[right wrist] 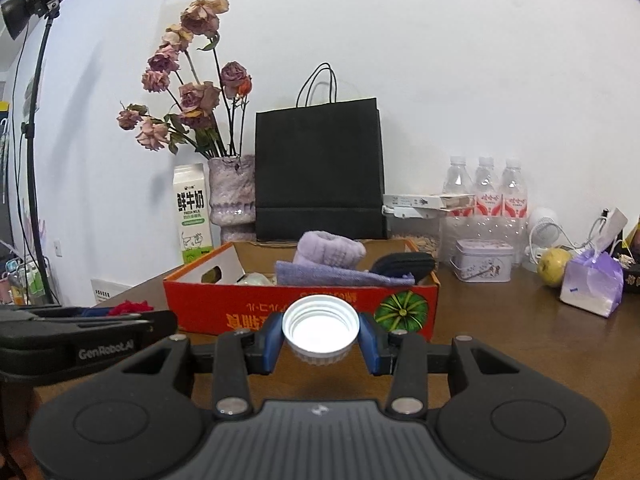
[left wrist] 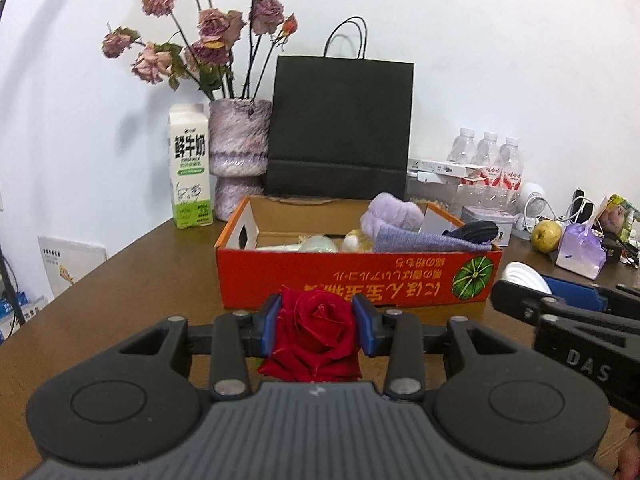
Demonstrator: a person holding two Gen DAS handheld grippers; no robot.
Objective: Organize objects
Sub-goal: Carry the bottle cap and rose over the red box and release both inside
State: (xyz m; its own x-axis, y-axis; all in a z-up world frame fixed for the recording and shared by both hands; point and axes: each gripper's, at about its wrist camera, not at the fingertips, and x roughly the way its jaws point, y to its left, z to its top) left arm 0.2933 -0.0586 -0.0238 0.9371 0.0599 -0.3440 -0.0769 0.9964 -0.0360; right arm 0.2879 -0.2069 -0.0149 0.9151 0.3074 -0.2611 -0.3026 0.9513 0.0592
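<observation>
Brown table (left wrist: 140,280) w/ white wall behind, orange box (left wrist: 352,276) at 12 o'clock; left gripper (left wrist: 318,326) pinches red rose (left wrist: 316,332), right gripper (right wrist: 320,338) clamps white ribbed cap (right wrist: 320,326)

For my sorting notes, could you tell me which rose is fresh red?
The red rose clamped in the left gripper's jaws; the vase's roses are faded pink.

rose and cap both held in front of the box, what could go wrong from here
1. The left tongs squeeze the soft rose; its petals may crush or shed.
2. The right tongs hold the cap by its round rim only, so it could slip out.
3. The box is already crowded on its right side by the purple cloth; drops there may roll off.
</observation>
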